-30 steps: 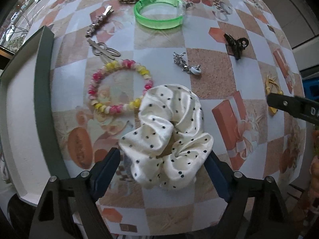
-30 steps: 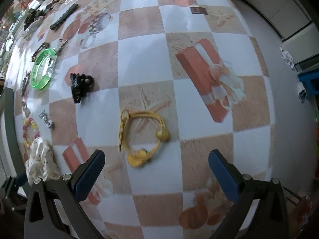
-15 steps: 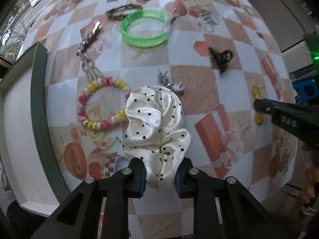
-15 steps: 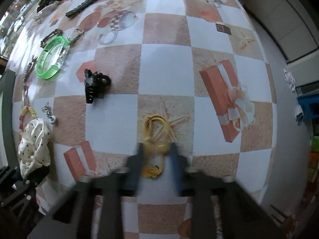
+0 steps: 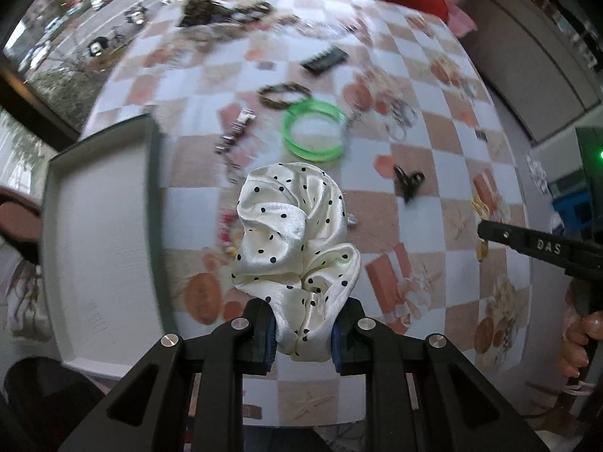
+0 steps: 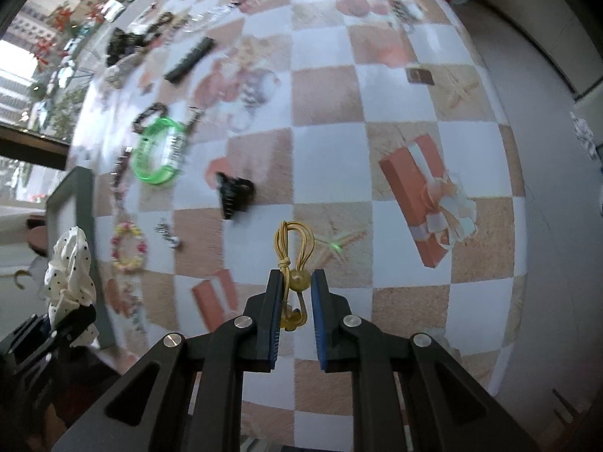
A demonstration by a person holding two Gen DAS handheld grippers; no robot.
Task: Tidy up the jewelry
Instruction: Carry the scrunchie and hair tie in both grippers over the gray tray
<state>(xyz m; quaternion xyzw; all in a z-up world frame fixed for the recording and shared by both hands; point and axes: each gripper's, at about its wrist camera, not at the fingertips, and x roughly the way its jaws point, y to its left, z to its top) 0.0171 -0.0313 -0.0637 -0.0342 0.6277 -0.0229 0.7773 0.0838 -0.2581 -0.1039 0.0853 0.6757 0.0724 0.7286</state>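
Observation:
My left gripper (image 5: 303, 329) is shut on a white satin scrunchie with black dots (image 5: 294, 248), which hangs lifted above the checked tablecloth. My right gripper (image 6: 296, 293) is shut on a yellow elastic hair tie with beads (image 6: 294, 256), also raised off the cloth. The scrunchie (image 6: 69, 267) and left gripper show at the left edge of the right wrist view. An open grey tray (image 5: 101, 226) lies on the left of the table.
Still on the cloth: a green bangle (image 5: 314, 133), a black claw clip (image 6: 233, 192), a pink-yellow bead bracelet (image 6: 128, 250), a silver earring (image 6: 167, 233), a black comb (image 6: 190, 58) and several clips farther back. A hand (image 5: 576, 339) grips the right tool.
Both grippers closed, the left on the scrunchie and the right on the yellow hair tie, then rose from the table with them. The table looks farther away now.

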